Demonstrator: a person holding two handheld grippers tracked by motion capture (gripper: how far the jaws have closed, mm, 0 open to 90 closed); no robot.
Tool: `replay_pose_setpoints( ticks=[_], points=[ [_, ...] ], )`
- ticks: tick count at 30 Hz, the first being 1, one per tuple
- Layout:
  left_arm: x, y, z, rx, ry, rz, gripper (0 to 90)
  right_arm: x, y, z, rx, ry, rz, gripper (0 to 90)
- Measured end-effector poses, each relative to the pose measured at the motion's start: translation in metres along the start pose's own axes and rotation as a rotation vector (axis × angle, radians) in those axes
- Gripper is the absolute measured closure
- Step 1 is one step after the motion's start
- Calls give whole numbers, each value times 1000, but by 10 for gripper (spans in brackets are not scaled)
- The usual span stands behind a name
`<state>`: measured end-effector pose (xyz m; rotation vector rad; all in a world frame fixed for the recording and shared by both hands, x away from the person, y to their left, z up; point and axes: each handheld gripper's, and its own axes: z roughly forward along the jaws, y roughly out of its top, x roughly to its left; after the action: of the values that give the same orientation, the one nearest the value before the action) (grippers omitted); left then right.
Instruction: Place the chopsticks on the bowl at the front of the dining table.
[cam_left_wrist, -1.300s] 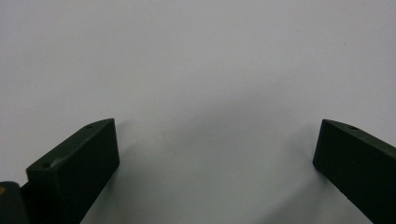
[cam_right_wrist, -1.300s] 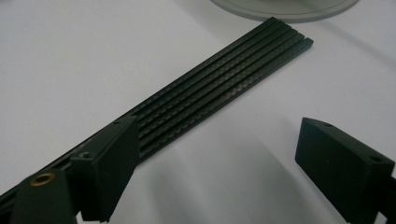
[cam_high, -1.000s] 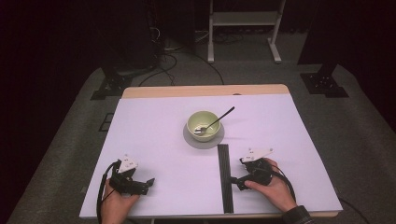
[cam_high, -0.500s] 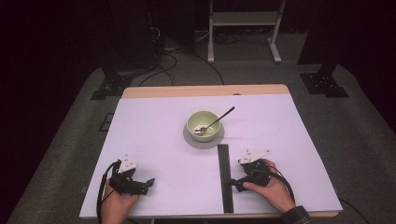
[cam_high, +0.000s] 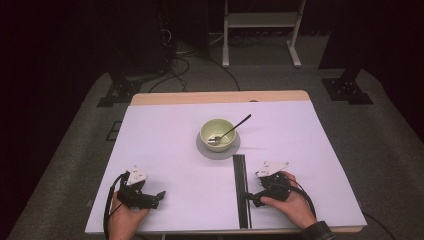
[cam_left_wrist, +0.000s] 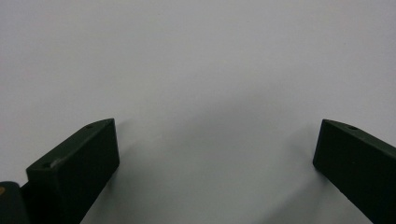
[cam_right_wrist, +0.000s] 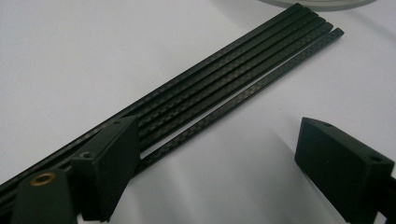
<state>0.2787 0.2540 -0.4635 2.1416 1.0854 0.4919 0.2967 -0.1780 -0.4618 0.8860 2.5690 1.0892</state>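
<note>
Several thin black carbon-weave rods (cam_high: 240, 187) lie side by side in a strip running from the table's front edge toward the bowl. My right gripper (cam_high: 251, 197) rests on the table just right of them, pointing left, open. In the right gripper view (cam_right_wrist: 219, 140) its left jaw sits over the nearest rods (cam_right_wrist: 233, 77) and the right jaw stands on bare table; nothing is gripped. My left gripper (cam_high: 159, 196) lies near the front left, open, and in the left gripper view (cam_left_wrist: 215, 158) nothing but white tabletop lies between its jaws.
A pale green bowl (cam_high: 218, 132) stands on a grey saucer (cam_high: 202, 148) at the table's middle, with a metal spoon (cam_high: 231, 129) leaning out to the right. The saucer's edge (cam_right_wrist: 322, 3) touches the rods' far end. The white tabletop (cam_high: 310, 145) has a wooden far edge.
My right gripper has edged slightly left and nearer, up against the rods. The left gripper, the bowl and the spoon have stayed put.
</note>
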Motion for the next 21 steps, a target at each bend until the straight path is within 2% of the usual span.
replay_pose_setpoints(
  ticks=[21],
  points=[
    [0,0,0,-1,0,0,0,10,-14,-15,13,-10,0,127]
  ],
)
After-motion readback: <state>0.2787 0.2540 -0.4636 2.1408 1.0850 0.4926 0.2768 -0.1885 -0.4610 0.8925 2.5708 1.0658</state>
